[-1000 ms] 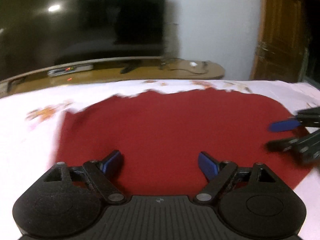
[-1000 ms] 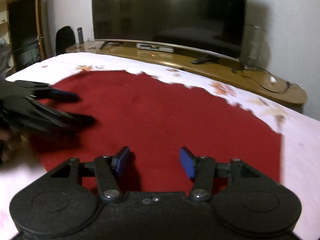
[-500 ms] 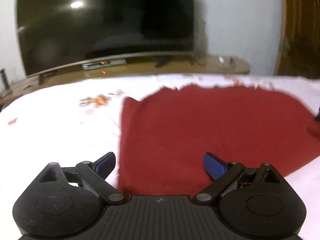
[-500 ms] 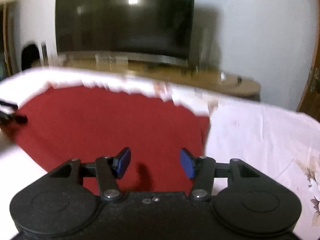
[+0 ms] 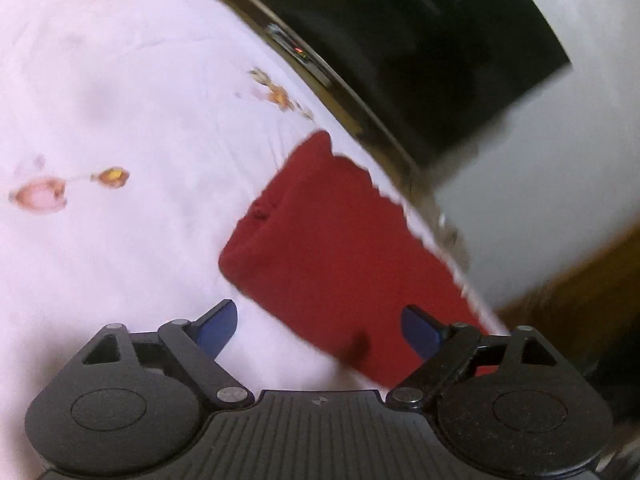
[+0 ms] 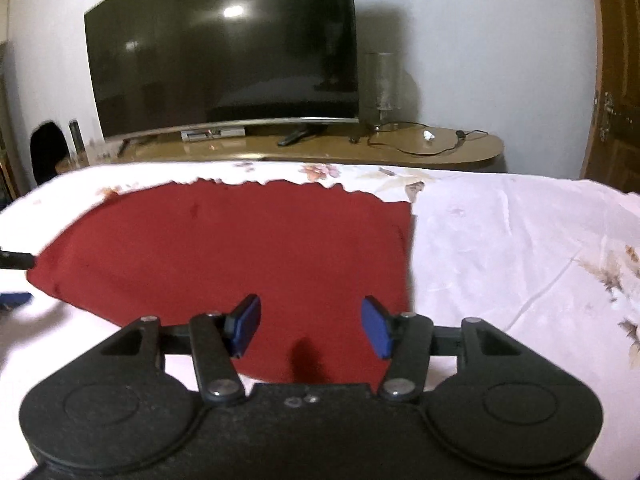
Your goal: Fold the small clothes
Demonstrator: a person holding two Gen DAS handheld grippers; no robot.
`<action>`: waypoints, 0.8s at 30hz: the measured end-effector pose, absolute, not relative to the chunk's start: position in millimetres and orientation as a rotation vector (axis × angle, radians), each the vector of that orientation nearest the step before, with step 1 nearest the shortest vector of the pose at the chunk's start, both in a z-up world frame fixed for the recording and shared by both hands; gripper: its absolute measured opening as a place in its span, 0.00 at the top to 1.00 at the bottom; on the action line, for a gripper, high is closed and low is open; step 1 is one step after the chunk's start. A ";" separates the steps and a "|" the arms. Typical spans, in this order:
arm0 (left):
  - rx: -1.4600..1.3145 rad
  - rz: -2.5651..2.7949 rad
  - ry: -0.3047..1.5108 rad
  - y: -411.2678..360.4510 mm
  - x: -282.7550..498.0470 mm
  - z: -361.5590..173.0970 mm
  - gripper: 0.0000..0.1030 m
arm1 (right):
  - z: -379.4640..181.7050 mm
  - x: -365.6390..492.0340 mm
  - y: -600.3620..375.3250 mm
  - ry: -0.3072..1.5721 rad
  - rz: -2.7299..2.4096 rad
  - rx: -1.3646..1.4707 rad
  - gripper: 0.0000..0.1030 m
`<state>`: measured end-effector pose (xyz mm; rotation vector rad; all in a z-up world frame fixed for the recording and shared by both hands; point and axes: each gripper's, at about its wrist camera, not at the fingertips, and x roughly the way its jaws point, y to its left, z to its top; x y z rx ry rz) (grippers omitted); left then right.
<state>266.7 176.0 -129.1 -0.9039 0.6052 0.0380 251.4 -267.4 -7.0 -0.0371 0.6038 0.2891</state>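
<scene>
Plainly the red cloth (image 6: 240,248) lay flat on the bed (image 6: 520,240), unfolded, between grasps. Left claw (image 5: 320,330), just narrowing though wide apart, and right claw (image 6: 310,326), apart and empty, each needed a cloth corner: its 9 and 3 o'clock ends.

White sheet (image 6: 500,240) lies bare right of the red cloth (image 6: 240,248); a television (image 6: 224,52) stands beyond.

1. My left wrist camera sits just behind my left hand-held gripper (image 5: 318,330), looking forward and down, rolled so the bed (image 5: 120,120) slants across the picture.
2. My right wrist camera looks level over my right hand-held gripper (image 6: 312,330) towards the television (image 6: 224,52).
3. Both views are close to the bed and share the red cloth (image 5: 340,248) (image 6: 240,248), the bed sheet and the television.
</scene>
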 end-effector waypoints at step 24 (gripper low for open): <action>-1.031 -0.005 0.512 185.7 289.3 -166.8 0.83 | -35.5 355.3 -149.2 0.788 0.435 0.041 0.84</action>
